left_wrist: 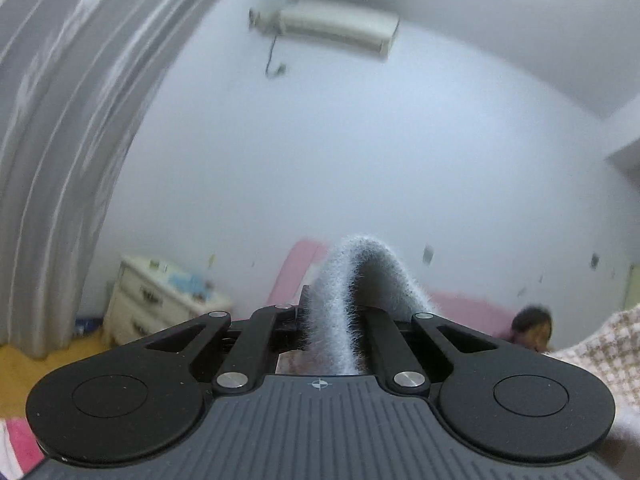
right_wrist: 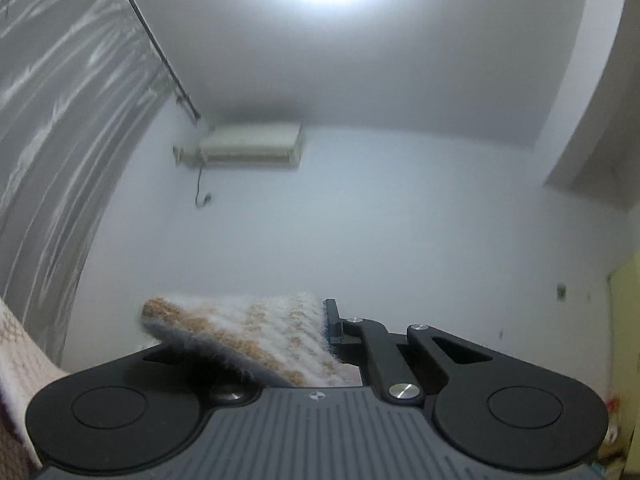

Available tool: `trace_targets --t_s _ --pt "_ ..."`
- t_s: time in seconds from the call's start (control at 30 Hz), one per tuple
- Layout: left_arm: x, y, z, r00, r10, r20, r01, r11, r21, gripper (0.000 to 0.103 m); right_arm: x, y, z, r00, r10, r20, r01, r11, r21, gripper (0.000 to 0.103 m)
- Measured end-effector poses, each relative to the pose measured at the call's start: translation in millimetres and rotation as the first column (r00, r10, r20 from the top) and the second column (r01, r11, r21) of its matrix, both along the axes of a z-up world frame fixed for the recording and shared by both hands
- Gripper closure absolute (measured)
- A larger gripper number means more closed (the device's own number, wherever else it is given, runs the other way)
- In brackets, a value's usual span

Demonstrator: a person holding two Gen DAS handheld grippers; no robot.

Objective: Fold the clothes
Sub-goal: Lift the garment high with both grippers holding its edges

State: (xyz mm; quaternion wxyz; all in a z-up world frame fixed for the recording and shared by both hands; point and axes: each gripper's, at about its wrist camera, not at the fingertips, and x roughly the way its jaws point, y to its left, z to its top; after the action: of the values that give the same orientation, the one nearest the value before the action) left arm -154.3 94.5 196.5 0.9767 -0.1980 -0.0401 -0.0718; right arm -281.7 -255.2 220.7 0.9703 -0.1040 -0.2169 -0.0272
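A fuzzy knitted garment, cream with tan checks, is held up in the air by both grippers. In the left wrist view a pale furry fold of the garment (left_wrist: 360, 264) arches up from between the jaws of my left gripper (left_wrist: 320, 308), which is shut on it. More of the knit hangs at the right edge. In the right wrist view my right gripper (right_wrist: 324, 320) is shut on another edge of the garment (right_wrist: 248, 324). That edge drapes leftward and hides the left finger. Only the right fingertip (right_wrist: 332, 318) shows.
Both cameras face a white wall with an air conditioner (left_wrist: 336, 26) high up. A grey curtain (left_wrist: 60, 140) hangs on the left. Low down are a white dresser (left_wrist: 156, 304), a pink bed (left_wrist: 464, 308) and a person's head (left_wrist: 534, 326).
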Motion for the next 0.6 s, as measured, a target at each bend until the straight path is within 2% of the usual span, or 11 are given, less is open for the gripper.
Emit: trace_targets --t_s 0.17,0.33,0.47,0.6 --pt "-13.4 1.6 52.1 0.993 -0.008 0.121 0.009 1.0 -0.008 0.099 -41.3 0.0 43.5 0.989 -0.006 0.145 0.01 0.999 -0.03 0.098" --pt "-20.1 -7.0 94.5 0.972 -0.037 0.232 0.035 0.999 0.013 0.099 -64.8 -7.8 81.0 0.972 -0.015 0.233 0.023 0.999 -0.03 0.098" --pt "-10.1 -18.2 100.9 0.969 -0.049 0.242 0.043 0.999 0.033 0.099 -71.4 -11.7 87.1 0.969 -0.026 0.247 0.031 0.999 -0.016 0.098" --pt "-1.0 -22.8 84.1 0.973 -0.024 0.23 0.014 0.999 0.042 0.099 -66.6 -14.7 67.3 0.981 -0.025 0.191 0.027 1.0 -0.01 0.098"
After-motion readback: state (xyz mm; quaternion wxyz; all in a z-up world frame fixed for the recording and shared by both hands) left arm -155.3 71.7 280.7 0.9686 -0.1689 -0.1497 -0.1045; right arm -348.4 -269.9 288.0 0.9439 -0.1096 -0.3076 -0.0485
